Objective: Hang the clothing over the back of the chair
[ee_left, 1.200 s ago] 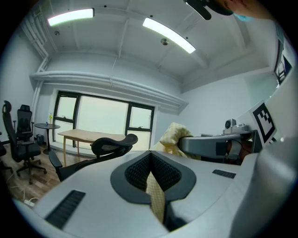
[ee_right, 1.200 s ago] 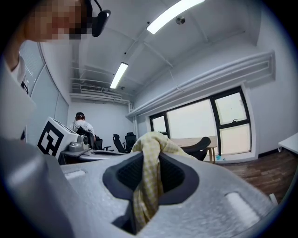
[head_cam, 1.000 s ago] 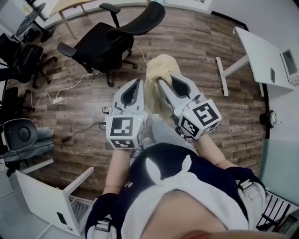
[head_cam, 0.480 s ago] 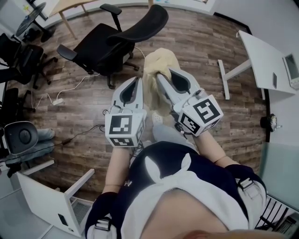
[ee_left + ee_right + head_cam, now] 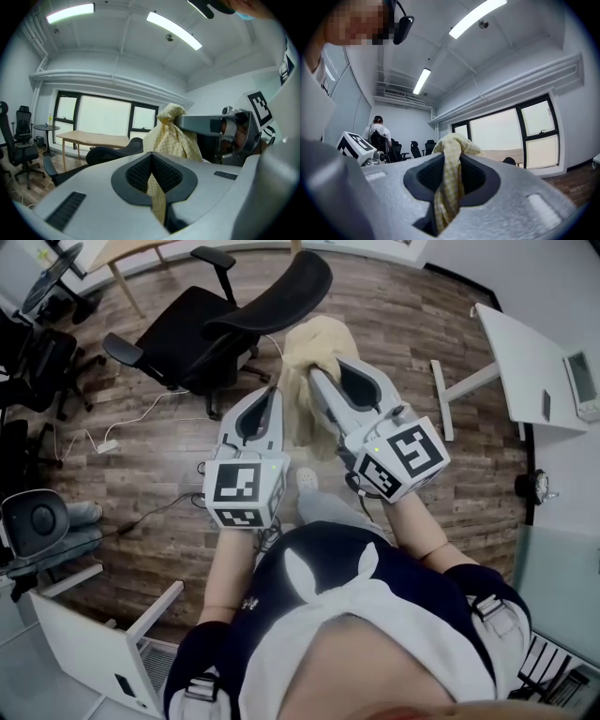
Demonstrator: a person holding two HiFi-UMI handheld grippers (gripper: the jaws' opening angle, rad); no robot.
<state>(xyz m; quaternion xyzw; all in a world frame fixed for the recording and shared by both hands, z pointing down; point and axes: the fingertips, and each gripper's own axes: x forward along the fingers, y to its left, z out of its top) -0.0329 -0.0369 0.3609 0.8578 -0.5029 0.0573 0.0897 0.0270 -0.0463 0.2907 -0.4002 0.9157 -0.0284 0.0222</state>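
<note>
A pale yellow checked garment hangs bunched between my two grippers, in front of me and above the wood floor. My left gripper is shut on a thin edge of the cloth. My right gripper is shut on a thicker bunch of the garment, which spills over its jaw tips. The black office chair stands just ahead and to the left, its curved backrest facing me. In the left gripper view the backrest shows beyond the jaws, with the right gripper to the right.
A white desk stands at the right. More black chairs and a wooden table sit at the left and far left. Cables lie on the floor. A white open box is near my left leg. A person sits far off.
Both grippers have carried the garment forward, toward the chair's backrest. The chair now appears closer to the cloth in the head view.
</note>
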